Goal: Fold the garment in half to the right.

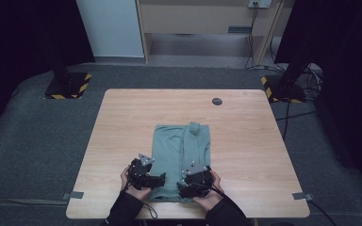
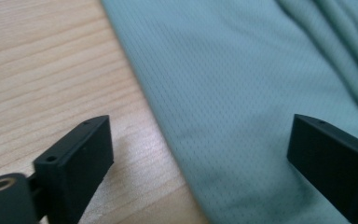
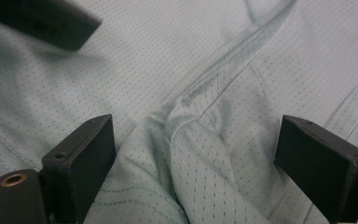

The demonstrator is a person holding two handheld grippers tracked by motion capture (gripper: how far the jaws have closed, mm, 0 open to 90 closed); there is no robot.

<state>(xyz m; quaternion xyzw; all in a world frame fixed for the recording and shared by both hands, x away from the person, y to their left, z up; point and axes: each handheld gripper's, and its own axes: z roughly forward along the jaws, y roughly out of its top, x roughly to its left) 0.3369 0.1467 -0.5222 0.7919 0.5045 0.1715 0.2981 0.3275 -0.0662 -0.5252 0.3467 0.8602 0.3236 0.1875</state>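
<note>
A grey-green mesh shirt (image 1: 181, 150) lies folded into a tall rectangle on the wooden table (image 1: 245, 141), a little toward the front. My left gripper (image 1: 161, 179) sits at the shirt's front left edge, held by a hand. In the left gripper view its jaws (image 2: 200, 149) stand wide, one over bare wood (image 2: 51, 70), the other over the cloth (image 2: 223, 84); it is open. My right gripper (image 1: 183, 189) rests over the shirt's front right part. Its jaws (image 3: 196, 149) stand open astride a raised fold of cloth (image 3: 200, 140), with nothing pinched.
A small dark disc (image 1: 217, 101) sits near the table's far edge. Two black stands on yellow-striped bases (image 1: 68, 84) (image 1: 283, 87) flank the far corners, with cables on the floor at the right. Grey tabs (image 1: 75, 194) (image 1: 302, 196) mark the front edge.
</note>
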